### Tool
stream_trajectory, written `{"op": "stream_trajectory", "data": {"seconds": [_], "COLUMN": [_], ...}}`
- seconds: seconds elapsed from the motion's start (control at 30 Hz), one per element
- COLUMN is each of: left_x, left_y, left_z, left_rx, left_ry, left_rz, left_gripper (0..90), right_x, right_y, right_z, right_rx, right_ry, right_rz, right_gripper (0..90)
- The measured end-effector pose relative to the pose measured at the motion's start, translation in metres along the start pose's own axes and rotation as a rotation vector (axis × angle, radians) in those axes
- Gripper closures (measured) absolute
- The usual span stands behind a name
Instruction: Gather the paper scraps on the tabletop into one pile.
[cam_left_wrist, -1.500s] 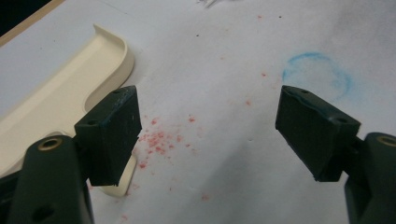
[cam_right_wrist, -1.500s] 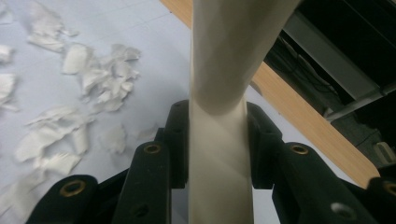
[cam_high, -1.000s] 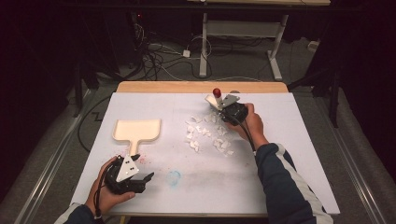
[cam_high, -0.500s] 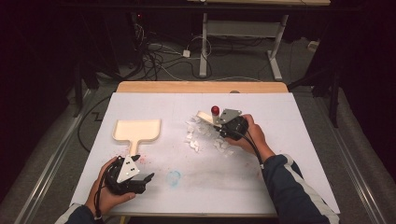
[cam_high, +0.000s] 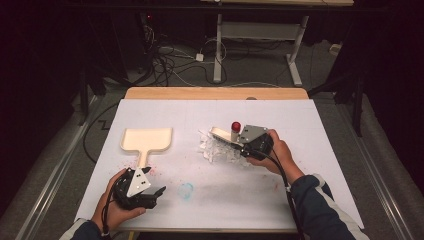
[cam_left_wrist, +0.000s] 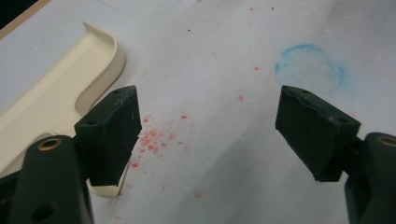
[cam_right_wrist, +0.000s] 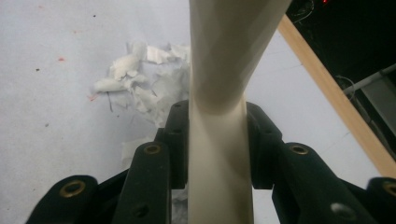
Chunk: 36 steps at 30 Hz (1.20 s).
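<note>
Cream plastic fills the middle of the right gripper view: the handle of a small brush (cam_right_wrist: 219, 140) runs straight up between the two black fingers (cam_right_wrist: 175, 140) of the right gripper (cam_right_wrist: 219, 144), and both pads press against its sides, so the right gripper is clamped on the handle. In the high view the brush (cam_high: 220, 133) sticks out from the right gripper (cam_high: 240, 145) toward the left, its pale head just above a heap of torn white paper scraps (cam_high: 217, 149) that lies near the middle of the worktop (cam_high: 300, 185). A small red knob (cam_high: 235, 126) stands just behind the gripper. The hand (cam_high: 277, 155) holding it comes in from the near right corner.

A cream dustpan (cam_high: 146, 141) lies flat on the left half of the worktop, its handle pointing to the near edge. The left gripper (cam_high: 150, 192) rests close to the near left corner, just short of that handle. In the left gripper view its fingers (cam_left_wrist: 112, 133) stand wide apart with nothing between them except bare white worktop and a scatter of red specks (cam_left_wrist: 152, 140); the dustpan (cam_left_wrist: 60, 93) lies beside the left finger, whose tip overlaps the handle end, though contact cannot be told. A faint blue ring (cam_left_wrist: 310, 67) marks the worktop beyond the other finger.
</note>
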<state>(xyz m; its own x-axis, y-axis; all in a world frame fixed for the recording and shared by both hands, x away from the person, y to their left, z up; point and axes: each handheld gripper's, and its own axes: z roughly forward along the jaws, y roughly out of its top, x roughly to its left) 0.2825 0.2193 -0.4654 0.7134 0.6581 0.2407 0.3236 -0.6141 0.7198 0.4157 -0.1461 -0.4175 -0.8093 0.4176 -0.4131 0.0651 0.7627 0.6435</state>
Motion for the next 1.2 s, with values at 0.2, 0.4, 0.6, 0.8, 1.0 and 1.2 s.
{"op": "stream_trajectory", "data": {"seconds": [0.2,0.4,0.6,0.8,1.0,1.2], "left_x": [0.001,0.001,0.001,0.003,0.003,0.002], "left_y": [0.000,-0.001,-0.002,-0.003,-0.003,-0.003], "left_z": [-0.001,-0.003,-0.002,-0.003,-0.003,-0.002], "left_rx": [-0.001,-0.012,-0.009,-0.012,-0.014,-0.012], "left_ry": [0.002,-0.001,-0.011,-0.013,-0.017,-0.014], "left_rz": [0.000,-0.007,0.000,-0.006,-0.009,-0.006], "left_gripper": [21.7,21.4,21.1,21.2,21.2,21.1], "right_x": [-0.015,-0.028,-0.043,-0.039,-0.018,0.000], "right_y": [0.014,0.027,0.039,0.050,0.052,0.048], "right_z": [-0.007,-0.004,0.030,0.068,0.086,0.080], "right_rx": [-0.004,0.002,0.005,-0.002,0.014,0.049], "right_ry": [-0.033,-0.077,-0.108,-0.140,-0.040,0.014], "right_rz": [-0.010,-0.015,-0.003,0.008,-0.064,-0.161], "right_gripper": [67.9,67.9,67.9,67.9,67.9,67.6]}}
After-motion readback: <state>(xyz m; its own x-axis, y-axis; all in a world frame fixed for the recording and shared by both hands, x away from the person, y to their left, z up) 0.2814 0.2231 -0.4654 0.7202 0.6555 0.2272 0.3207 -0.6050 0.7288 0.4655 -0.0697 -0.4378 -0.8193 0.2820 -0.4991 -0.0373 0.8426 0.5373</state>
